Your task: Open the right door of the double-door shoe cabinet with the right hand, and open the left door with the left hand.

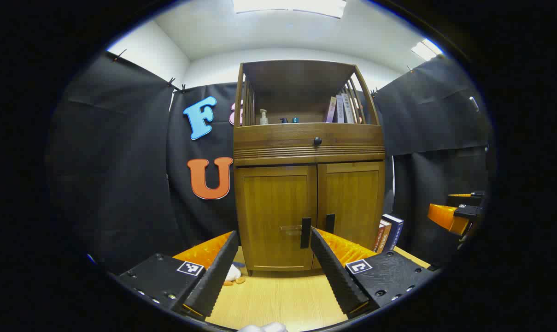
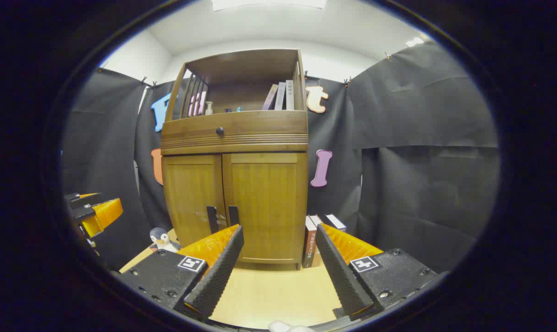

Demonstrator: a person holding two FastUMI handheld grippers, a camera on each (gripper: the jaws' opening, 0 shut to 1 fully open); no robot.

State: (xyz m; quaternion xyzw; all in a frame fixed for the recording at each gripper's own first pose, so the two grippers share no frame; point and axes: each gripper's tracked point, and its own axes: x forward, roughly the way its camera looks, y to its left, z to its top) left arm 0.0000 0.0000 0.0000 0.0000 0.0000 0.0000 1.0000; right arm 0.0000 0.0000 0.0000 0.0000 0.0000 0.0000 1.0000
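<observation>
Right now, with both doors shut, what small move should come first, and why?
Probably ease the right hand-held gripper forward and a little left, toward the right door's handle. Both doors look closed, its fingers are spread with nothing between them, and that handle sits left of its centre line, with bare table in between.

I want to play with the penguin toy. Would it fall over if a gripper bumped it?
Probably yes. The penguin looks small and rounded, standing free on the table beside the cabinet, so a nudge would likely tip or slide it. It seems light; it may be soft, though that is unclear.
</observation>
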